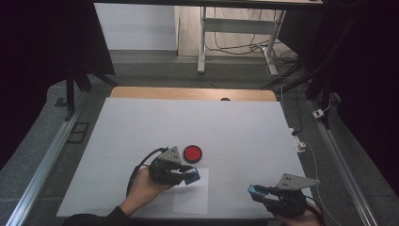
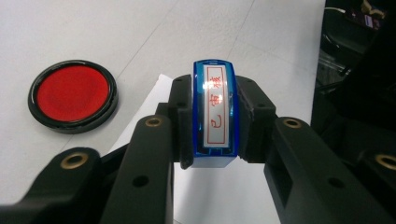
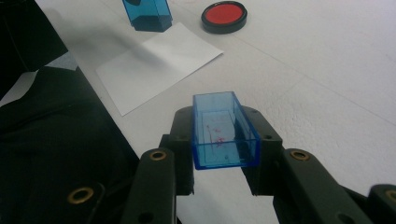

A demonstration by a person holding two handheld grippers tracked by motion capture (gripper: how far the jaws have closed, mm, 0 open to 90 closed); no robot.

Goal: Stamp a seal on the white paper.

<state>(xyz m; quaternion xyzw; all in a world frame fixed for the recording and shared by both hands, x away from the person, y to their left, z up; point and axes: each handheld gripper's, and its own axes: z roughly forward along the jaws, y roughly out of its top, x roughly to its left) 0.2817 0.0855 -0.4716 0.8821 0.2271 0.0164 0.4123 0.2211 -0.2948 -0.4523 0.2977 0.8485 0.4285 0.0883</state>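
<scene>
My left gripper (image 1: 189, 175) (image 2: 215, 121) is shut on a blue stamp (image 2: 215, 116) (image 1: 192, 175) (image 3: 147, 14) with red characters on its white label. It hangs just over the upper edge of a white paper sheet (image 1: 190, 197) (image 3: 156, 63) (image 2: 154, 93). A round red ink pad (image 1: 192, 153) (image 2: 72, 95) (image 3: 224, 16) in a black rim lies on the table just beyond the stamp. My right gripper (image 1: 258, 192) (image 3: 224, 135) is shut on the stamp's clear blue cap (image 3: 223, 130) (image 1: 257, 191), hollow side up, near the table's front right.
A large white mat (image 1: 188, 127) covers the wooden table (image 1: 193, 93). A dark sleeve (image 3: 51, 149) lies to the left in the right gripper view. Metal rails (image 1: 47, 155) run along both sides of the table, and a desk frame (image 1: 235, 28) with cables stands beyond.
</scene>
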